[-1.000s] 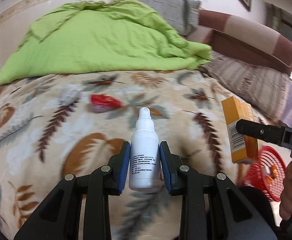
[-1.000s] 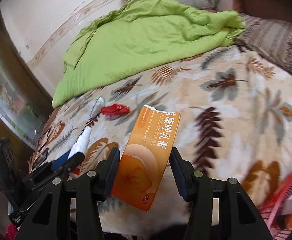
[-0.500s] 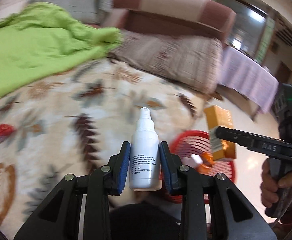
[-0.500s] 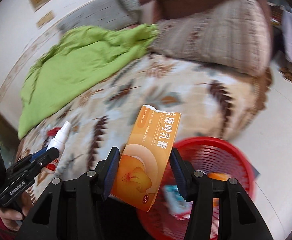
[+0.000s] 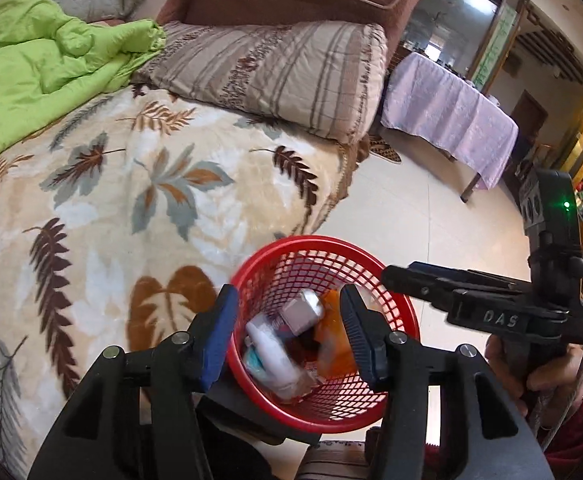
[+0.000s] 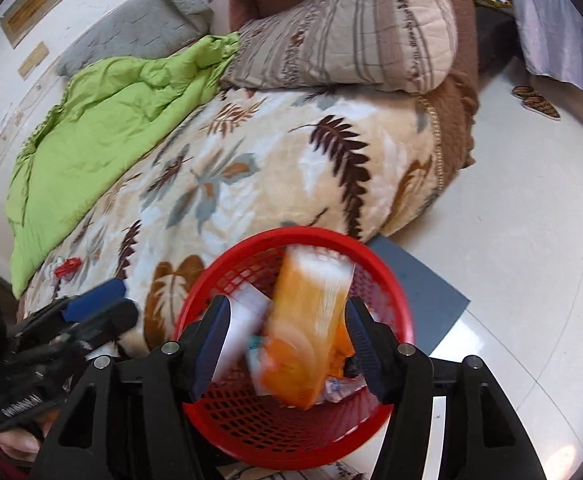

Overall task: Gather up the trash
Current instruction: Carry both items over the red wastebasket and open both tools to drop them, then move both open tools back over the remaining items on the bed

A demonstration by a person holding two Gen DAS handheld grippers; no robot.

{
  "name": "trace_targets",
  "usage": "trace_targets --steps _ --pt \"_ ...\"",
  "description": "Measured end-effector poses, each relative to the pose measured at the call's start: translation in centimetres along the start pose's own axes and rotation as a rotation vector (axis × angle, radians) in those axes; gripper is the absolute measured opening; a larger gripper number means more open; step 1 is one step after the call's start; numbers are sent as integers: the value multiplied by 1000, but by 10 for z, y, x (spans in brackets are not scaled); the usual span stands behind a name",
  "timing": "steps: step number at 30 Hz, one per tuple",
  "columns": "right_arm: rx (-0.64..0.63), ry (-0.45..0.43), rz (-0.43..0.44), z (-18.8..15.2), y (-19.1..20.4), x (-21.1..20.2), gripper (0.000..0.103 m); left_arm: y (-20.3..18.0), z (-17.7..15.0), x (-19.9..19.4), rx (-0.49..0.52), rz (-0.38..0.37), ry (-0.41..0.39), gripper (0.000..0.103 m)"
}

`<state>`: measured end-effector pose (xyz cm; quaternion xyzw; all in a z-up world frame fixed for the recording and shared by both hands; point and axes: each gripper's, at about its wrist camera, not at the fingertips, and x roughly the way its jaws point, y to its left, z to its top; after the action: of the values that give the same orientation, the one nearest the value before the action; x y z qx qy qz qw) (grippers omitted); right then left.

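A red mesh basket (image 5: pixel 311 240) (image 6: pixel 291 236) stands on the floor by the bed's edge, with several pieces of trash in it. My left gripper (image 5: pixel 287 300) hangs over it, its jaws opening. The white spray bottle (image 5: pixel 275 356) lies blurred inside the basket below them, clear of both pads. My right gripper (image 6: pixel 287 308) is over the same basket, its jaws opening too. The orange box (image 6: pixel 307 328) is blurred between them, dropping free into the basket. Each gripper shows in the other's view: the right gripper (image 5: pixel 403 276) and the left gripper (image 6: pixel 103 304). A small red wrapper (image 6: pixel 66 268) lies on the bed.
The leaf-patterned blanket (image 5: pixel 131 200) covers the bed left of the basket. On it lie a green quilt (image 5: pixel 31 60) and a striped pillow (image 5: pixel 291 68). A table with a lilac cloth (image 5: pixel 451 112) stands beyond on the tiled floor (image 6: pixel 531 240). A grey mat (image 6: pixel 423 284) lies under the basket.
Both grippers swung from above the bed to above the red basket. Their jaws opened, letting go of the spray bottle and the orange box, which drop into the basket.
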<state>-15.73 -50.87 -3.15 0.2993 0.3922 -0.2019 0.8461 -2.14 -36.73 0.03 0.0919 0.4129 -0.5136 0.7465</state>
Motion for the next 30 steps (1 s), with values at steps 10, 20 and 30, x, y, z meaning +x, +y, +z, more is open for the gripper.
trace_targets --steps 10,20,30 --pt "-69 -43 117 16 54 4 64 77 -11 -63 -120 180 -102 52" --pt "-271 67 332 16 210 62 64 218 -64 -166 -407 459 -208 55" --pt "-560 160 428 -13 399 143 65 342 -128 -236 -723 713 -311 56"
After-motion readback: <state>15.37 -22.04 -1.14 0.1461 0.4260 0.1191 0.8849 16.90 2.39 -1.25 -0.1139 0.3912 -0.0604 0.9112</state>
